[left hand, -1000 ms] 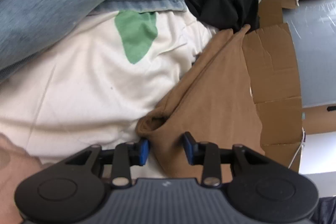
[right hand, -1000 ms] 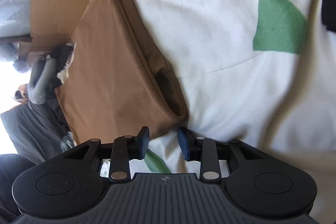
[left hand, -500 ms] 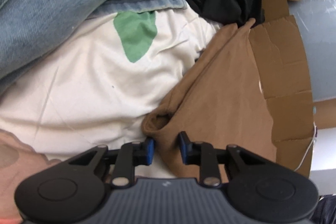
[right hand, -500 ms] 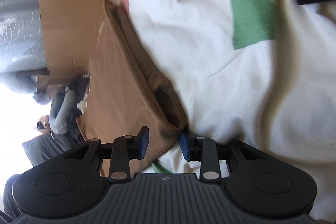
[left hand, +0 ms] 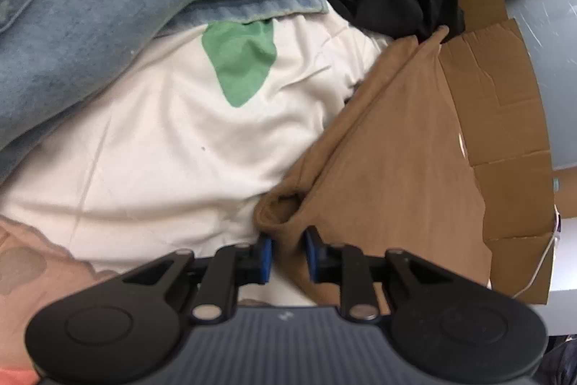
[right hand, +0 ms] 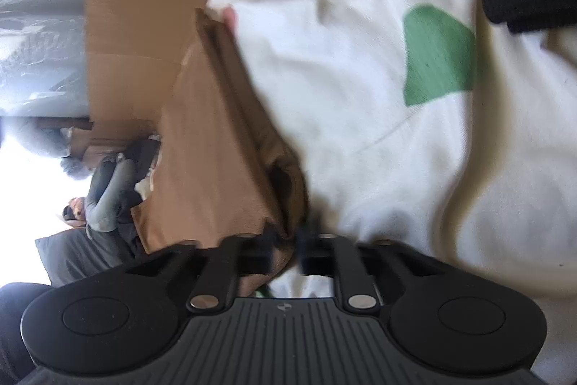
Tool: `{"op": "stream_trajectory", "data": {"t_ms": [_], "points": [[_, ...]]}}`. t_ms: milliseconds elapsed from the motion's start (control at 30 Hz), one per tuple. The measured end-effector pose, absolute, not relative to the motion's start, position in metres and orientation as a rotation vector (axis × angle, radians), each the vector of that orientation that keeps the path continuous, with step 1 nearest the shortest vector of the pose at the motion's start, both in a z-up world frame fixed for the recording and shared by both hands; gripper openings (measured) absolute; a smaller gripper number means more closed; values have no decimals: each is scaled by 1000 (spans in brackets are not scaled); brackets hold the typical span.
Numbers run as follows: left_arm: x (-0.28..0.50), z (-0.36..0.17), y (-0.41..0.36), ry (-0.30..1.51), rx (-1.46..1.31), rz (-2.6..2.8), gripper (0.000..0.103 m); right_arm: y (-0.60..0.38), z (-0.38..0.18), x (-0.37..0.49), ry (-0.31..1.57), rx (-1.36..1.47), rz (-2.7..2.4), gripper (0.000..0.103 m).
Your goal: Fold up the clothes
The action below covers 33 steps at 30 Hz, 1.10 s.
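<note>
while both claws pinch one brown garment (left hand: 389, 168), left gripper (left hand: 287, 253), right gripper (right hand: 286, 246) near-closed.

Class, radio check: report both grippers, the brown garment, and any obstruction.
Left gripper shut on brown garment. Right gripper shut on its other corner. White garment underneath; denim piled behind.

Bright daylight, fisheye edge warp, motion-blurred right wrist view.
</note>
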<state>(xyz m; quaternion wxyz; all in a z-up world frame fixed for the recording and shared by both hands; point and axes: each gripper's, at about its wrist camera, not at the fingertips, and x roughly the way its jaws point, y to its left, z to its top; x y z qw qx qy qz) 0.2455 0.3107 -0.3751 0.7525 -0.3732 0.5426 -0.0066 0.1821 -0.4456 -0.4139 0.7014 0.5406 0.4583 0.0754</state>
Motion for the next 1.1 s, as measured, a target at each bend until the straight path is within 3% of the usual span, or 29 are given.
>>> {"op": "stream_trajectory", "data": {"t_ms": [300,567,1100], "points": [[241,-379,308,1147,-854,8,20,-430,-421,202,1099,1133,203,11],[233,-375,307,1063,-876,14,18,-430,-408,208,1036,1109,223,12],[242,-389,311,1115,-920,10,15,-416,-419,217,1138,1061,204,13]]}}
